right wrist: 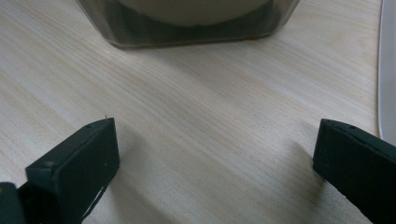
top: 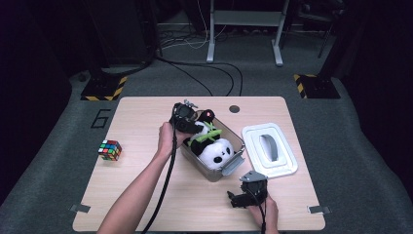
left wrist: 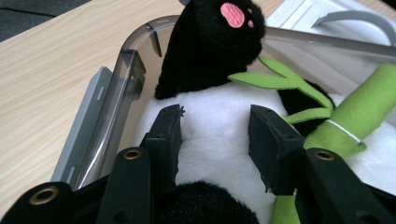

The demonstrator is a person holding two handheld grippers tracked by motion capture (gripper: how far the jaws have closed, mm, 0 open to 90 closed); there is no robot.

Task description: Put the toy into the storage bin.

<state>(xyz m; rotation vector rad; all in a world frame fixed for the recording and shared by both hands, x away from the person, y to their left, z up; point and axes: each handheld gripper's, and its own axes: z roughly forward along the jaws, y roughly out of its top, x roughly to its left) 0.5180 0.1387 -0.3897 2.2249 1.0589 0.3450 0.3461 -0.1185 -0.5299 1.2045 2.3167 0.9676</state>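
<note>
A light wooden table [top: 146,195] stood on grey carpet, seen from above. At the table's 9 o'clock edge sat a multicoloured puzzle cube [top: 110,149], well apart from everything else. Near the table's centre, a clear plastic bin [top: 214,171] held a plush panda [top: 216,151], black and white, with a green bamboo stalk [top: 208,135] lying across it. The person's left hand [top: 166,139] reached in from 6 o'clock and held the left gripper [top: 195,127] over the bin's 10 o'clock corner. From that gripper's own camera, its jaws were parted around the panda's white body [left wrist: 215,135], one on each side and pressing into the fur without having closed on it; a black limb with a pink pad [left wrist: 232,14] rose at 12 o'clock, and the bamboo lay at 3 o'clock. Just beside the bin at its 3 o'clock lay the white lid [top: 269,150] with a grey handle. At the table's 5 o'clock, the right gripper [top: 237,199] rested low over bare wood, jaws spread wide and holding nothing, the bin's wall [right wrist: 187,32] ahead of it.
</note>
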